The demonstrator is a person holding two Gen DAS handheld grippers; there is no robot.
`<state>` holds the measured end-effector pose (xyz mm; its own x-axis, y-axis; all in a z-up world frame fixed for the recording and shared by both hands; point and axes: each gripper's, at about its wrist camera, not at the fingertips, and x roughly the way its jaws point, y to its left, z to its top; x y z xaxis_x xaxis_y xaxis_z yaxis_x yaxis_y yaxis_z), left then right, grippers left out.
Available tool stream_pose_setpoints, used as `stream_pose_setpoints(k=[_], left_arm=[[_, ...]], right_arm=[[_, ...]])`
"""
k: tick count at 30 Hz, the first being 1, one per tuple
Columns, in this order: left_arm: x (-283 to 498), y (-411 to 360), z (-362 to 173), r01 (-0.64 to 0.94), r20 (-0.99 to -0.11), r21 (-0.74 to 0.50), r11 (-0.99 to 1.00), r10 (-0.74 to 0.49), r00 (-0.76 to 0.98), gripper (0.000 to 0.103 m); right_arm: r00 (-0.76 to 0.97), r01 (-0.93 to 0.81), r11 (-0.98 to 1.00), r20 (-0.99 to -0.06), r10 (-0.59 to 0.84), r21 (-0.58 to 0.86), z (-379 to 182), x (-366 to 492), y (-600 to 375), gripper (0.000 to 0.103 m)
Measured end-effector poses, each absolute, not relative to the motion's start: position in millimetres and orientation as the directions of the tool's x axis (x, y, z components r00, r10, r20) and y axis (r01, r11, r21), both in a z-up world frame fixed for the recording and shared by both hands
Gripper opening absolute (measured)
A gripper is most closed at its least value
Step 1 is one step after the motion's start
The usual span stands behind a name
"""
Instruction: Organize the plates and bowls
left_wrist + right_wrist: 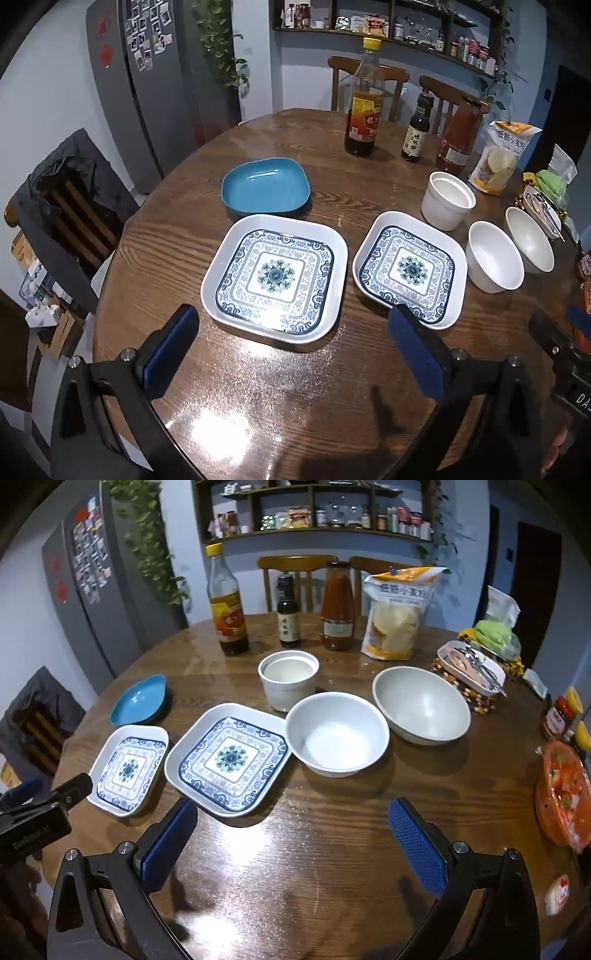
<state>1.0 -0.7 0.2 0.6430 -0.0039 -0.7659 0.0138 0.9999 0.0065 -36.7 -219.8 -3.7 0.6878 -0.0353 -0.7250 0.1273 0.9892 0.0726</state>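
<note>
Two square blue-patterned plates lie side by side on the round wooden table point(288, 387): the left plate point(275, 277) point(129, 770) and the right plate point(410, 271) point(229, 758). A blue dish point(266, 186) point(140, 701) sits behind the left plate. A white cup point(447, 199) point(289, 679) and two white bowls, near point(495, 256) point(338, 734) and far point(530, 240) point(421, 705), stand to the right. My left gripper point(291, 332) is open and empty above the table, in front of the left plate. My right gripper point(291, 819) is open and empty in front of the near bowl.
Three sauce bottles point(227, 602) point(288, 609) point(337, 607) and a flour bag point(397, 613) stand at the back. A dish of cutlery point(471, 666), jars and an orange food container point(563, 794) crowd the right side. Chairs stand behind the table, a fridge point(147, 81) at left.
</note>
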Motion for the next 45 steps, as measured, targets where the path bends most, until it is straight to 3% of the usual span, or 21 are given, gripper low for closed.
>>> stream_pose_setpoints(k=[21, 26, 33, 42, 43, 45], left_arm=[[9.5, 2.3, -9.8, 0.051, -0.797, -0.001, 0.999, -0.031, 0.604, 0.103], [14.9, 15.9, -16.9, 0.053, -0.841, -0.055, 0.997, -0.075, 0.535, 0.103], [28.7, 40.0, -27.8, 0.014, -0.835, -0.008, 1.000, -0.014, 0.549, 0.103], [62.4, 77.7, -43.2, 0.032, -0.863, -0.054, 0.998, -0.063, 0.501, 0.100], [66.6, 80.0, -46.4, 0.041, -0.862, -0.065, 0.997, -0.077, 0.502, 0.098], [75.2, 82.9, -54.2, 0.048, -0.868, -0.056, 0.997, -0.072, 0.491, 0.080]], right_arm=[[0.681, 0.131, 0.988, -0.732, -0.026, 0.087, -4.4, -36.1, -203.3, 0.103], [0.659, 0.071, 0.987, -0.749, 0.060, 0.141, -12.6, -31.1, -190.1, 0.103], [0.606, 0.009, 0.983, -0.783, 0.139, 0.181, -29.4, -19.2, -164.4, 0.103], [0.509, -0.082, 0.952, -0.809, 0.293, 0.293, -49.2, 13.7, -125.8, 0.103], [0.503, -0.088, 0.949, -0.809, 0.304, 0.301, -50.8, 17.7, -121.9, 0.101], [0.485, -0.110, 0.941, -0.809, 0.333, 0.321, -57.1, 31.0, -108.4, 0.081]])
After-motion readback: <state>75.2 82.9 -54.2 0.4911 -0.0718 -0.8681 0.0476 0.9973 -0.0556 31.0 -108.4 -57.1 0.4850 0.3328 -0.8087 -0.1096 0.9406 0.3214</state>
